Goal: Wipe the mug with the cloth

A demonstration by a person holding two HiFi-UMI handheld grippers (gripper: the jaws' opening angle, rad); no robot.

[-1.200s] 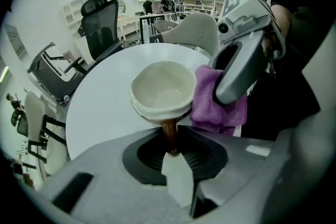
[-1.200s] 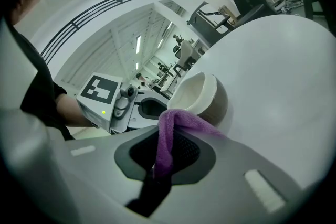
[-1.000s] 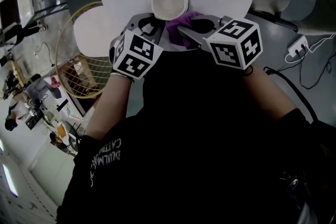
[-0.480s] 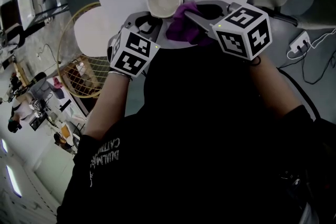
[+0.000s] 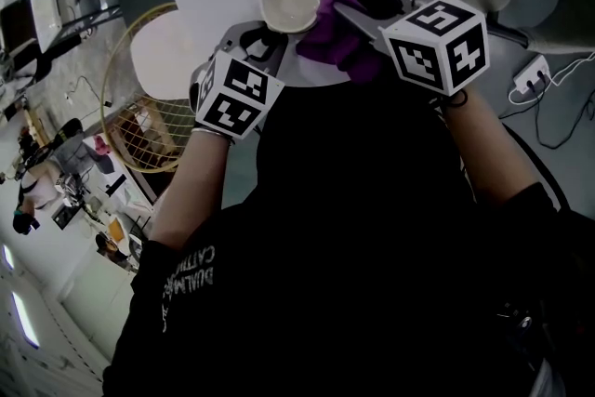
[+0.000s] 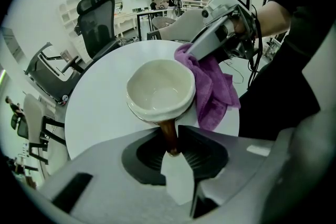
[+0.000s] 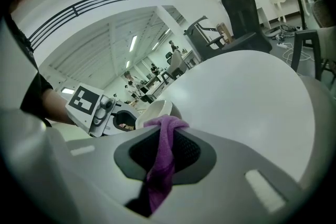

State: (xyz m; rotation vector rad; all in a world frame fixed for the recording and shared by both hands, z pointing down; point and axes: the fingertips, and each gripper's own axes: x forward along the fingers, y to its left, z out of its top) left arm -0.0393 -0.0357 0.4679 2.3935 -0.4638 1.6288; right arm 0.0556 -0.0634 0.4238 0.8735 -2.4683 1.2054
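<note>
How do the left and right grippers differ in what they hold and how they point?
The left gripper is shut on the mug by its brown handle; the right gripper is shut on the purple cloth. The left points steeply down at the white table; the right points flatter across it. Both are closed on something.

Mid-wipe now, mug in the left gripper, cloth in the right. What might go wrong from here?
1. The left gripper holds the mug only by its thin brown handle. The sideways push of the cloth may twist the mug in the jaws or make it slip out.
2. The right gripper pinches just one fold of the cloth while the rest hangs loose, so rubbing may tug it free.
</note>
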